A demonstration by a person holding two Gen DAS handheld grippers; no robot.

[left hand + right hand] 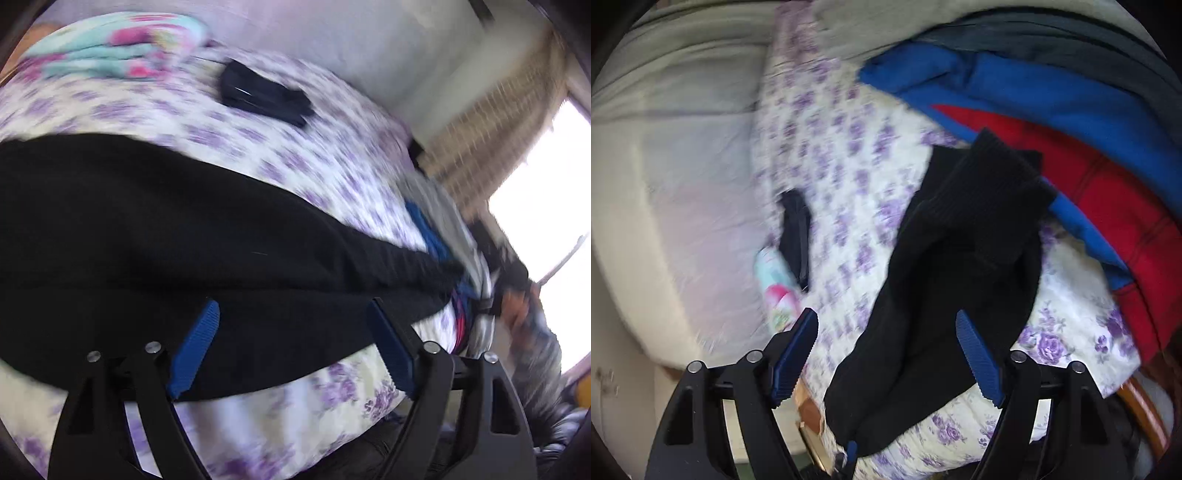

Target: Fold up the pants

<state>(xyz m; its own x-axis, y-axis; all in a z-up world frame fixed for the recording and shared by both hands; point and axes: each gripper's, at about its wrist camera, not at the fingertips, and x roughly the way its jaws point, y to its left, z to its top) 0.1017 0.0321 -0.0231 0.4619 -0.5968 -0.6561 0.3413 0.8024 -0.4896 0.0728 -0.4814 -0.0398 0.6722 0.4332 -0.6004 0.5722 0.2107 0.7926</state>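
Observation:
Black pants (147, 221) lie in a long band across a bed with a purple-flowered sheet (258, 147). My left gripper (291, 306) hangs open just above them, its blue pads (195, 354) spread wide and pressing on nothing. In the right wrist view the pants (960, 240) run away from me, doubled lengthwise, with ribbed cuffs at the far end. My right gripper (886, 315) is open too. The near part of the pants lies between its fingers, and the pads (979, 358) stand apart from the cloth. Both views are blurred.
A small dark folded item (266, 94) (794, 232) and a turquoise-and-pink folded cloth (110, 48) (775, 284) lie farther along the sheet (831, 147). Blue clothes (1034, 92) and a red garment (1108, 192) are piled by the cuffs. The wooden bed edge (809, 410) is near. A bright window (535, 203) is to the right.

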